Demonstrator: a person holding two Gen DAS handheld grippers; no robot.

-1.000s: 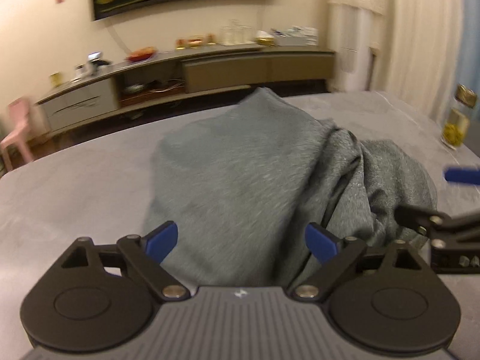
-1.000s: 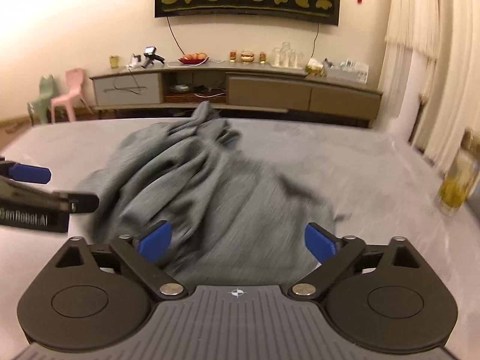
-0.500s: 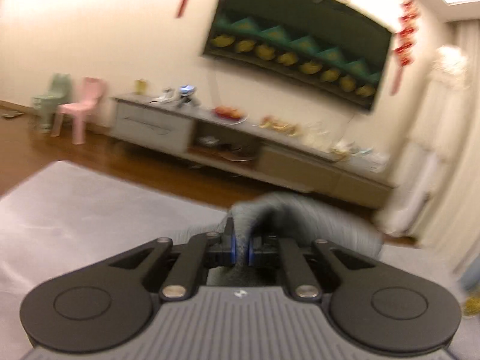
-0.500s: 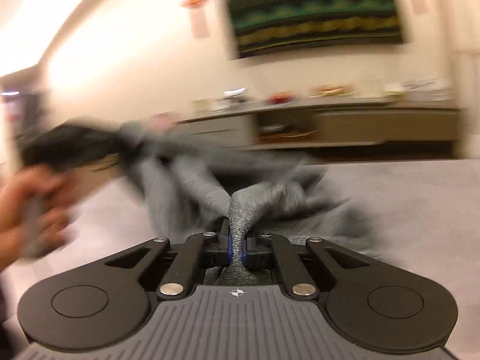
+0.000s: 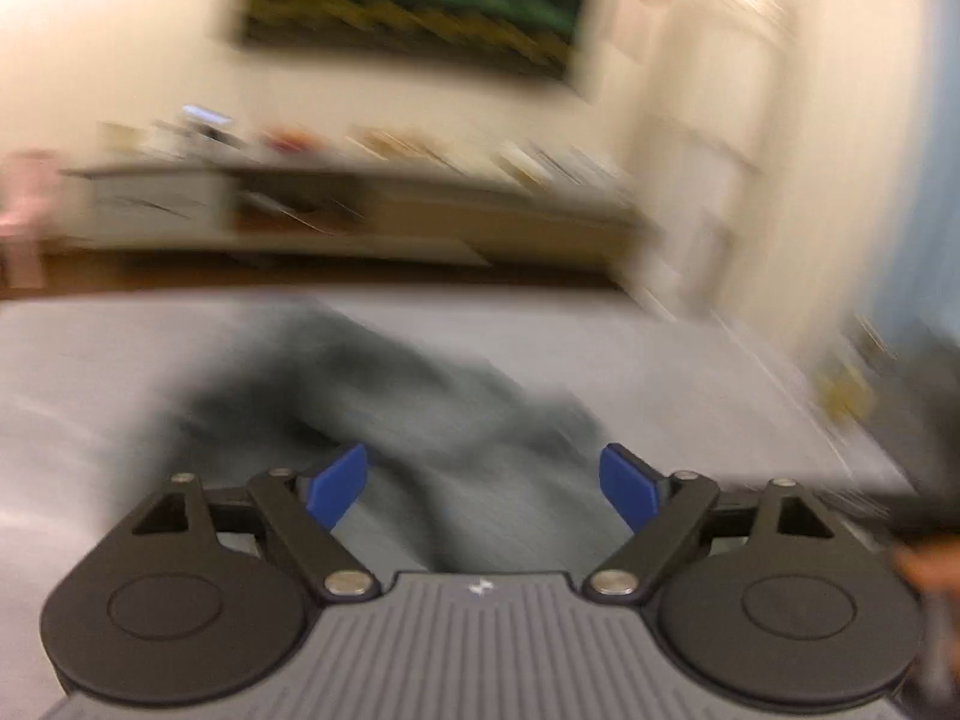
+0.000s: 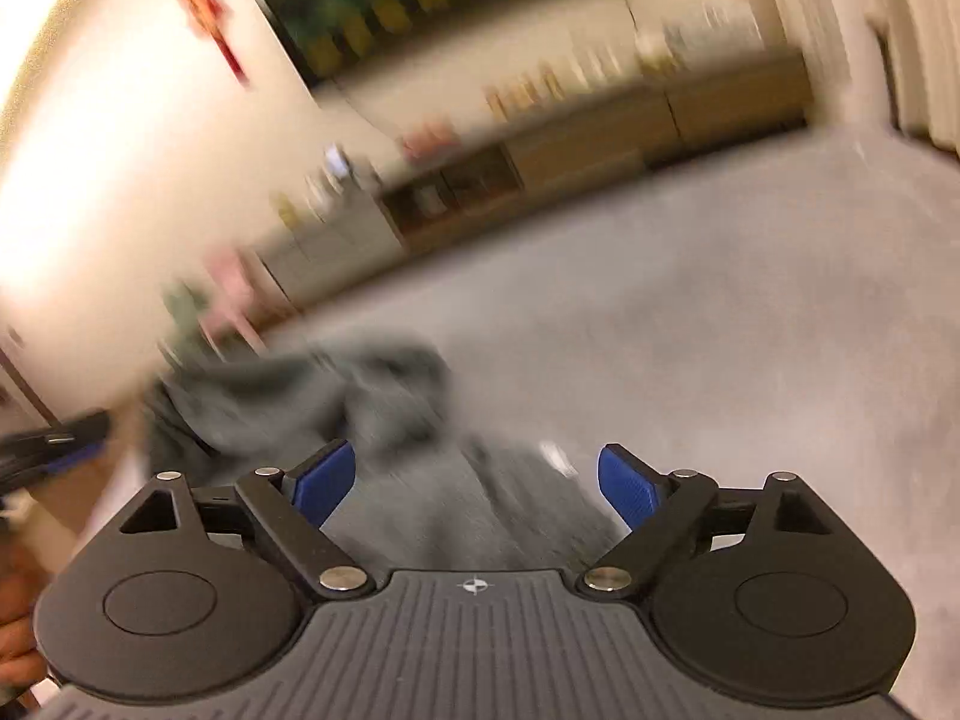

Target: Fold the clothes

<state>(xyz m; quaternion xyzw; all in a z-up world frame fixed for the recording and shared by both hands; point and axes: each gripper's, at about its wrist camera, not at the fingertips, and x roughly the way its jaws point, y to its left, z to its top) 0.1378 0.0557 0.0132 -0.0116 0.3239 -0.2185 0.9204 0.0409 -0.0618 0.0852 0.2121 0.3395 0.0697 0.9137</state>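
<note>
A crumpled grey garment (image 5: 384, 408) lies in a heap on the grey table (image 5: 600, 348). Both views are motion-blurred. My left gripper (image 5: 483, 483) is open and empty, its blue pads (image 5: 336, 483) spread just above the near edge of the garment. My right gripper (image 6: 474, 483) is open and empty too, over the garment (image 6: 336, 402), which lies ahead and to the left in the right wrist view. The right gripper's body shows at the right edge of the left wrist view (image 5: 918, 504); the left gripper shows at the left edge of the right wrist view (image 6: 54, 444).
A long low cabinet (image 5: 360, 210) with small items stands against the far wall under a dark wall hanging (image 5: 414, 0). A yellowish jar (image 5: 846, 390) stands near the table's right edge. Pink and green small chairs (image 6: 222, 294) are at the far left. Curtains hang at the right.
Half a second ago both grippers were shut on bunches of the grey garment and held it up. Now both are open and the garment lies dropped on the table.
</note>
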